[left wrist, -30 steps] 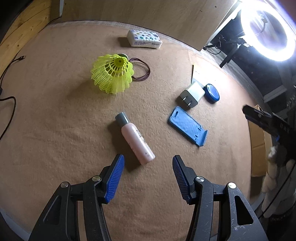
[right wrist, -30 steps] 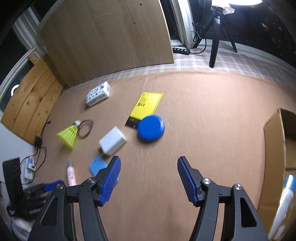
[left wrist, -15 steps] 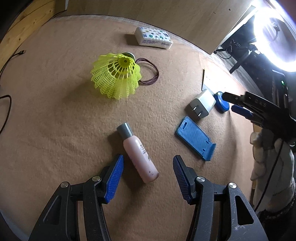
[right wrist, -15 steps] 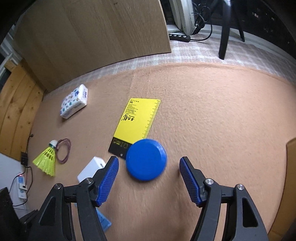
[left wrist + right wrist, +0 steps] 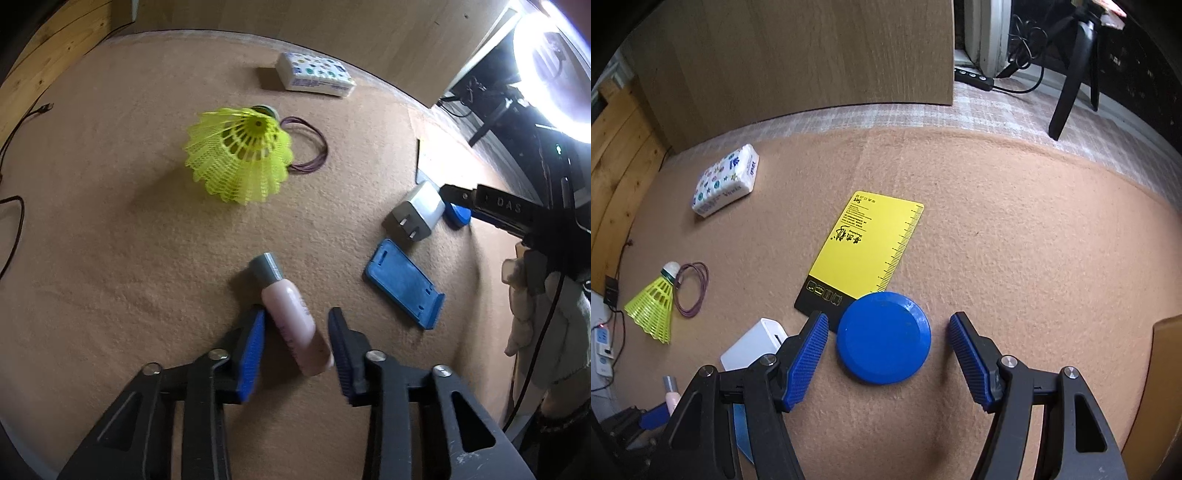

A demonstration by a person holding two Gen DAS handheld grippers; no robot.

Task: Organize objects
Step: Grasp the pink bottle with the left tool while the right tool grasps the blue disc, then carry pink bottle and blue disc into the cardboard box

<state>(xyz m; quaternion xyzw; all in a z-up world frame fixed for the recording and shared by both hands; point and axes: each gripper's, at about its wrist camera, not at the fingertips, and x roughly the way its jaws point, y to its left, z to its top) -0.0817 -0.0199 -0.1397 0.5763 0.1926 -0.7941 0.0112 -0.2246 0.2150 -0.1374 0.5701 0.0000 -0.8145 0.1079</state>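
Observation:
A pink bottle (image 5: 291, 325) with a grey cap lies on the tan felt mat (image 5: 110, 258). My left gripper (image 5: 296, 345) is open, its blue pads on either side of the bottle's lower half. A blue round disc (image 5: 884, 342) lies on the mat, overlapping the corner of a yellow card (image 5: 868, 247). My right gripper (image 5: 888, 356) is open, its fingers flanking the disc with a gap on each side. The right gripper also shows in the left wrist view (image 5: 491, 206).
A yellow shuttlecock (image 5: 240, 155) lies beside a purple hair tie (image 5: 310, 151). A tissue pack (image 5: 314, 74), a white charger (image 5: 417, 214) and a blue phone stand (image 5: 406, 284) lie on the mat. A cardboard box (image 5: 1160, 387) stands at the right.
Both grippers moved forward and down. The left one now straddles the pink bottle; the right one now straddles the blue disc. Nothing was taken hold of.

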